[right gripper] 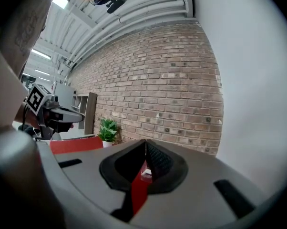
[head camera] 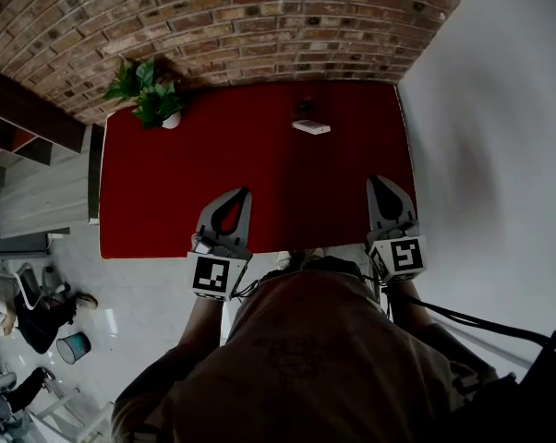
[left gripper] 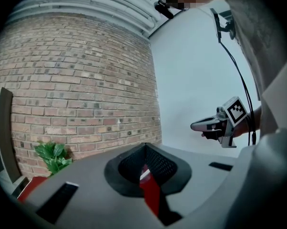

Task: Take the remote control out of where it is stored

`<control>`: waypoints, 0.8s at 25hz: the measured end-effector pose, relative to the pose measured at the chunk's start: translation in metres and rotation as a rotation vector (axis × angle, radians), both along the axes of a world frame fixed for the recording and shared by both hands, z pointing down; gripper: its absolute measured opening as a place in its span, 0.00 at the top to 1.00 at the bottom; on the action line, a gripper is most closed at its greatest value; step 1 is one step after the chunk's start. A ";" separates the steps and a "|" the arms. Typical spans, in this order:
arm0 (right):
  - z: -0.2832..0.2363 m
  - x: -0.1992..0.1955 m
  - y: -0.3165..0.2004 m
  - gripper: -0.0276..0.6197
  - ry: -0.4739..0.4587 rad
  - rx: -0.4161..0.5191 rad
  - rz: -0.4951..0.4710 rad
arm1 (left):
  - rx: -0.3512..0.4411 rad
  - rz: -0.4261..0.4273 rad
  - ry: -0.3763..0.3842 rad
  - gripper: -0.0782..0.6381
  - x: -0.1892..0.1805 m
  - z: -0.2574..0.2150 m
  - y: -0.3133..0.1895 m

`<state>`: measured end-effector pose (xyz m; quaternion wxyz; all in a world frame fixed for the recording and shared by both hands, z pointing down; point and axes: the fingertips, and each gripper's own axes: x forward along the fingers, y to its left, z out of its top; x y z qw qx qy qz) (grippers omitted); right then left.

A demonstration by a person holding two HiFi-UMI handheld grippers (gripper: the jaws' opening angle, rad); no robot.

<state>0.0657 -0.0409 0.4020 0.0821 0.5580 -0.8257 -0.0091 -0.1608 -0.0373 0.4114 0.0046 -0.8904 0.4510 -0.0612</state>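
A small white flat object, possibly the remote control, lies on the red table near its far edge, with a small dark thing just behind it. Both grippers hover over the table's near edge, far short of the white object. My left gripper has its jaws together at the tips, with nothing in them. My right gripper is likewise shut and empty. Through the gap below its jaw tips a white speck shows on the red top.
A potted plant stands at the table's far left corner, against the brick wall. A plain white wall runs along the right. Wooden shelves stand at the left. On the floor below left are a seated person and a bin.
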 end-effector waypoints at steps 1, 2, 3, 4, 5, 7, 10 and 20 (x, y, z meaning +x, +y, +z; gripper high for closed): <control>-0.001 -0.002 -0.001 0.94 -0.001 0.003 -0.005 | 0.002 -0.006 0.004 0.88 -0.001 -0.002 0.000; -0.002 -0.003 -0.002 0.94 -0.002 0.006 -0.009 | 0.005 -0.012 0.009 0.88 -0.002 -0.003 -0.001; -0.003 -0.003 -0.003 0.94 -0.003 0.007 -0.013 | 0.008 -0.017 0.012 0.88 -0.002 -0.005 -0.001; -0.005 -0.003 -0.003 0.94 -0.002 0.007 -0.019 | 0.013 -0.022 0.016 0.88 -0.001 -0.006 -0.002; -0.006 -0.001 -0.004 0.94 0.001 0.007 -0.024 | 0.015 -0.028 0.017 0.88 0.001 -0.007 -0.003; -0.009 0.002 -0.006 0.94 0.006 0.012 -0.034 | 0.008 -0.035 0.010 0.88 0.004 -0.007 -0.004; -0.013 0.007 -0.007 0.94 0.000 0.021 -0.038 | 0.011 -0.034 -0.005 0.88 0.010 -0.009 -0.005; -0.015 0.036 -0.015 0.94 -0.006 0.052 -0.040 | 0.046 -0.050 -0.039 0.88 0.036 -0.025 -0.011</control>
